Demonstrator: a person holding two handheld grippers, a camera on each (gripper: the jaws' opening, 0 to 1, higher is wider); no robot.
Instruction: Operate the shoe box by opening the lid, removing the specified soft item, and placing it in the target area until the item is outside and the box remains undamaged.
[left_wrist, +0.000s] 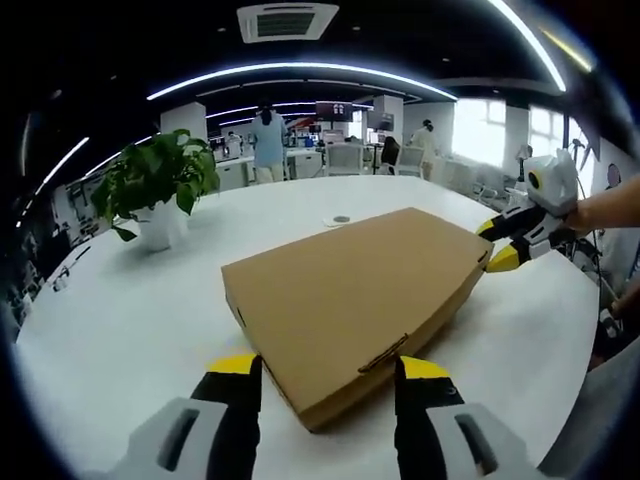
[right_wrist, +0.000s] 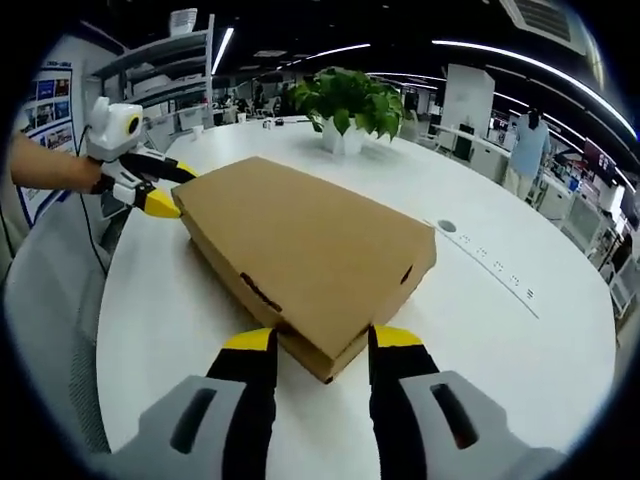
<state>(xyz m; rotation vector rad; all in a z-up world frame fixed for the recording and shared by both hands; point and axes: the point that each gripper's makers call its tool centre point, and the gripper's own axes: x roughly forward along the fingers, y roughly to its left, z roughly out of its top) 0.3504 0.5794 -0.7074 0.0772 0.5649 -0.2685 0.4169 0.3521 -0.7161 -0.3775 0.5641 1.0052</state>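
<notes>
White round table (left_wrist: 120, 320) carries the closed shoe box (left_wrist: 350, 290); we set the left gripper (left_wrist: 328, 372) and right gripper (right_wrist: 322, 342), jaws parted and holding nothing, at opposite corners, presumably to lift its lid.

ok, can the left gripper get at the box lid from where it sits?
Probably yes. The left gripper has its jaws open on either side of the near corner of the closed shoe box, nothing between them. The right gripper is at the opposite corner, out of its way.
</notes>
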